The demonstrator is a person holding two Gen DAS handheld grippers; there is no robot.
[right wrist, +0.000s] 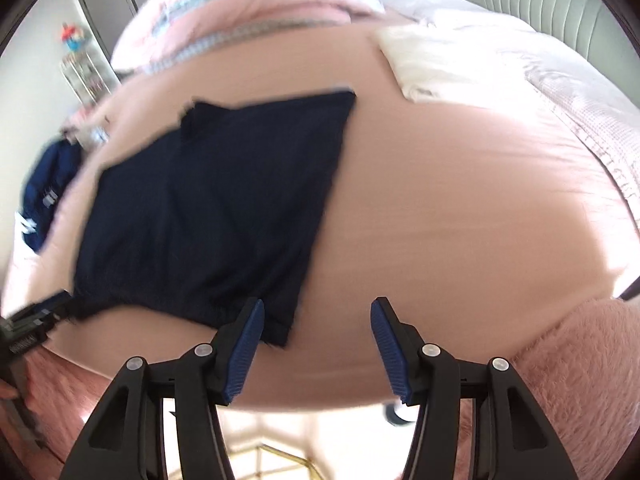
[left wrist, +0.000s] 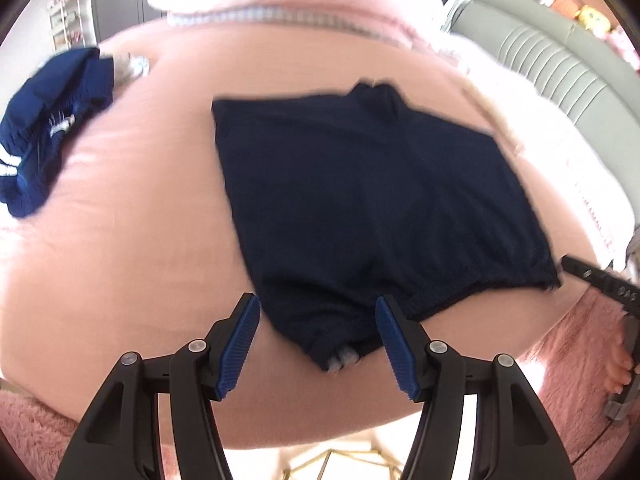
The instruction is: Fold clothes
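Left wrist view: dark shorts (left wrist: 372,208) lie flat on the pink bed (left wrist: 132,208), waistband toward the grippers, legs pointing away. The left gripper (left wrist: 318,342) gapes wide, holding nothing, straddling the shorts' near left waistband corner. Blue garment (left wrist: 48,132) sits crumpled far left of the shorts. Lettering on the other tool at right is too blurred to read.

Right wrist view: shorts (right wrist: 216,208) sit left of the right gripper (right wrist: 318,342), which is wide open and empty, its left finger over the right waistband corner. White cloth (right wrist: 428,64) lies beyond. No readable labels.
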